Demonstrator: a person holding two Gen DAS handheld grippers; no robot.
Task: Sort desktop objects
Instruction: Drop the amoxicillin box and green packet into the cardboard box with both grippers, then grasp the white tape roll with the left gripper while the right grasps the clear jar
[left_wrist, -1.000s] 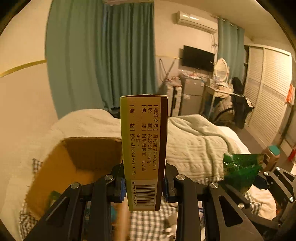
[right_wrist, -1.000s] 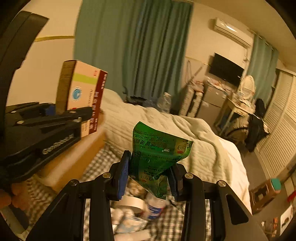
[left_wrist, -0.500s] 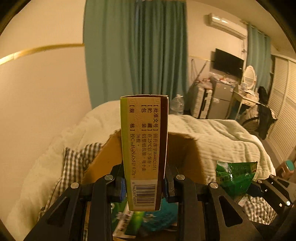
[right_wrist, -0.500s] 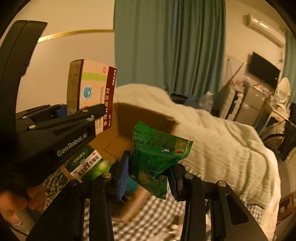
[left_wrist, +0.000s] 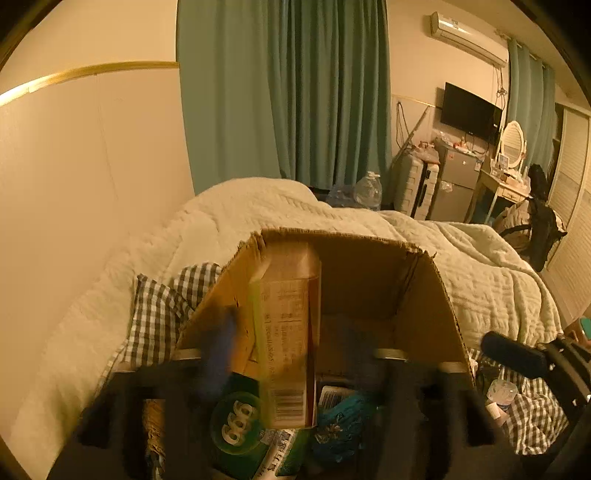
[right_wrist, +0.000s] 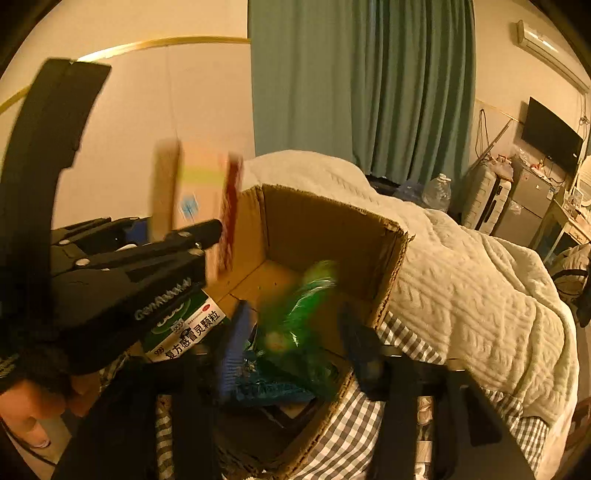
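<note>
Two grippers: both hang over the open cardboard box (left_wrist: 424, 288), which sits on the bed.
Left gripper (left_wrist: 291, 350): its fingers have just been opening and now stand apart; the medicine box (left_wrist: 286, 332) is upright between them, blurred, with gaps on both sides, over the left part of the cardboard box.
Right gripper (right_wrist: 295, 332): its fingers have just been opening too; the green packet (right_wrist: 299, 314) is between them, blurred, and no pad is seen pressing it. It is over the cardboard box's near right corner.
Inside the cardboard box: a green-and-white carton (right_wrist: 184, 328) and a blue crinkled bag (left_wrist: 340, 424) lie on its floor.
Around the cardboard box: checked cloth (left_wrist: 159, 314) beneath, pale quilt (left_wrist: 480, 280) behind.
</note>
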